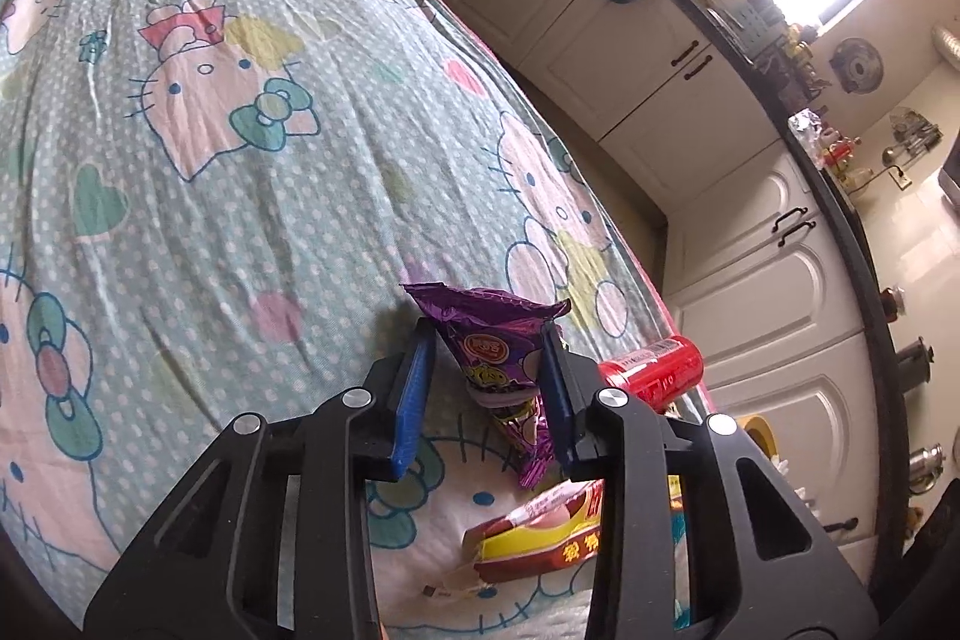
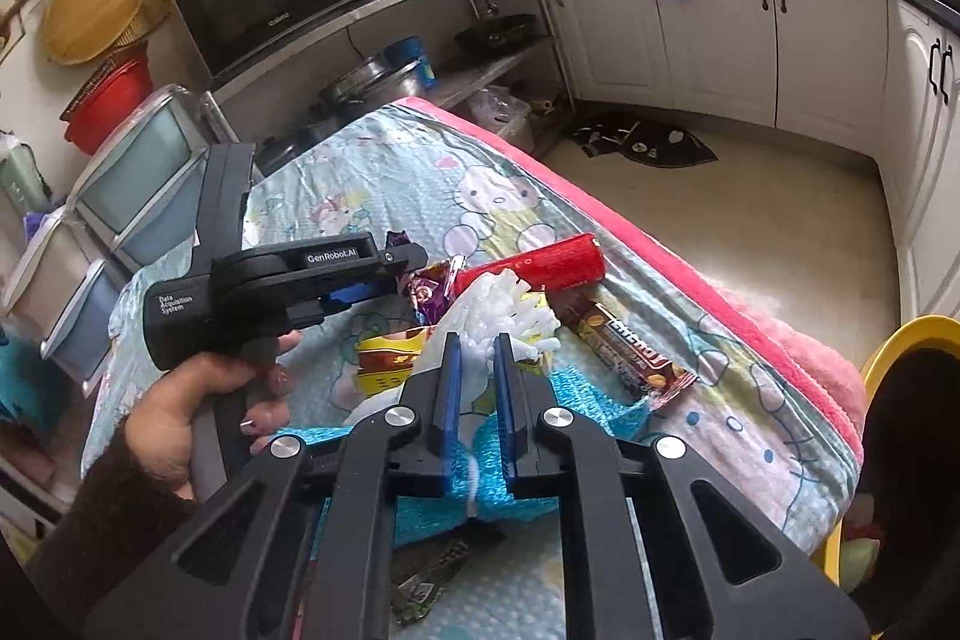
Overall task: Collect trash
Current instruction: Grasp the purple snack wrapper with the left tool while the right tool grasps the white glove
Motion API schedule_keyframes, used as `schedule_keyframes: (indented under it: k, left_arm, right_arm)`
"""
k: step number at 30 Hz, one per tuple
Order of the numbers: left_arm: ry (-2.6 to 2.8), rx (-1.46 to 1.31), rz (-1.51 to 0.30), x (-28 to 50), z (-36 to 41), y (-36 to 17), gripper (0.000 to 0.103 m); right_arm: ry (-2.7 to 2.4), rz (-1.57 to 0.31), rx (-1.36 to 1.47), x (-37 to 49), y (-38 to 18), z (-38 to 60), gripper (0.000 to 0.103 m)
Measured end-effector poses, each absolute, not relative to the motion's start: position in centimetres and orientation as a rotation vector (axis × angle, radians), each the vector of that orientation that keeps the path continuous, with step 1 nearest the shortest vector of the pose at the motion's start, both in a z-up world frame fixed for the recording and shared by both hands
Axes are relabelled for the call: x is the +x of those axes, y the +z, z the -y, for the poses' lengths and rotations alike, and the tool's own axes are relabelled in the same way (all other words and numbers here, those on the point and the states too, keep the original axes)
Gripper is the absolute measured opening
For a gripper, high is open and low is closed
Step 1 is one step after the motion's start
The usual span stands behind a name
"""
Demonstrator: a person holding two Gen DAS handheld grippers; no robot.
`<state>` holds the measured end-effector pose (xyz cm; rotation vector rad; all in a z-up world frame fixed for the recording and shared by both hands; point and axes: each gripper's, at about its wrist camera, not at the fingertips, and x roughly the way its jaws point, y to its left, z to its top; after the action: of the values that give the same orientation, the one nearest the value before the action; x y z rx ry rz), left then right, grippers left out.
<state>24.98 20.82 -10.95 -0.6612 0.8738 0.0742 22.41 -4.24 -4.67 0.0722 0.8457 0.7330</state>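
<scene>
Left wrist view: patterned bedsheet (image 1: 240,160) carries the litter. Left gripper (image 1: 489,388) straddles a light, crinkly purple wrapper (image 1: 492,340), jaws not clamped; pinch mid-body. Right gripper (image 2: 478,400) clenches soft white plastic bag (image 2: 492,310).

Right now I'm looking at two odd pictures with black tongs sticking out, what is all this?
Those are handheld grippers, one in each of a person's hands, each carrying a wide-angle camera looking along its fingers. In the left view, the left gripper brackets a purple snack wrapper. In the right view, the right gripper pinches white foam netting. On the cartoon-print cloth also lie a red can, a brown biscuit pack and a yellow wrapper.
</scene>
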Motion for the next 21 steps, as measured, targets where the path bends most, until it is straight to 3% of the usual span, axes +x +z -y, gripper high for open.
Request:
schedule_keyframes:
  k: [21]
  left_arm:
    - [0.107, -0.517, -0.641, 15.3, -21.0, -3.7, 0.019]
  right_arm:
    - [0.820, -0.725, 0.055, 18.8, -1.3, 3.3, 0.009]
